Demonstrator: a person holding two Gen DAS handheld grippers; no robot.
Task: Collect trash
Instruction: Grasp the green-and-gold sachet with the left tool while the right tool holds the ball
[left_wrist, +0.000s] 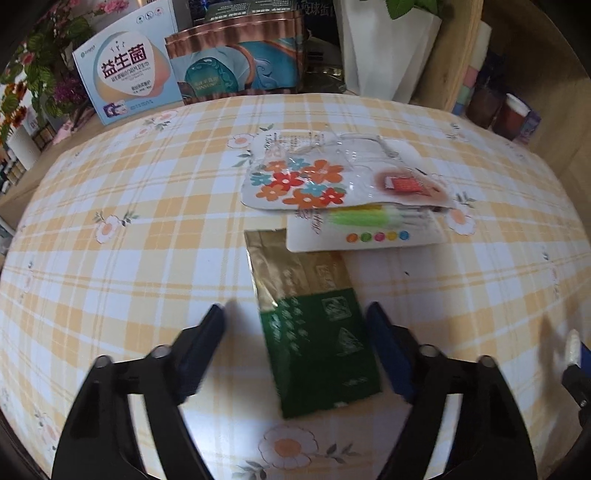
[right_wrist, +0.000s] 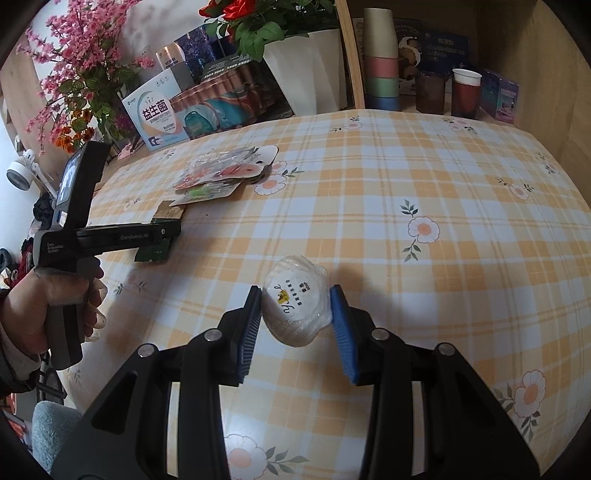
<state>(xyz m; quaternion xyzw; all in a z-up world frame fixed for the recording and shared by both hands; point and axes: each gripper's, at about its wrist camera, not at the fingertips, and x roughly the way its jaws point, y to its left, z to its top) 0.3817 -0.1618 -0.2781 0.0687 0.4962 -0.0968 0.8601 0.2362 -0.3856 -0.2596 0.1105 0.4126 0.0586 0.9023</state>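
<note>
- The left gripper straddles the flat green-and-gold sachet on the checked tablecloth, pads apart; a thin foil packet could slide out as they pinch.
- The right gripper is clamped on a plastic-wrapped white lid.
- Flowered blister cards overlap the sachet's far end and might drag along.

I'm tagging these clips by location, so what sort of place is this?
Probably a home, at a table with a checked floral tablecloth; potted artificial flowers and stacked cups line its back edge.
</note>
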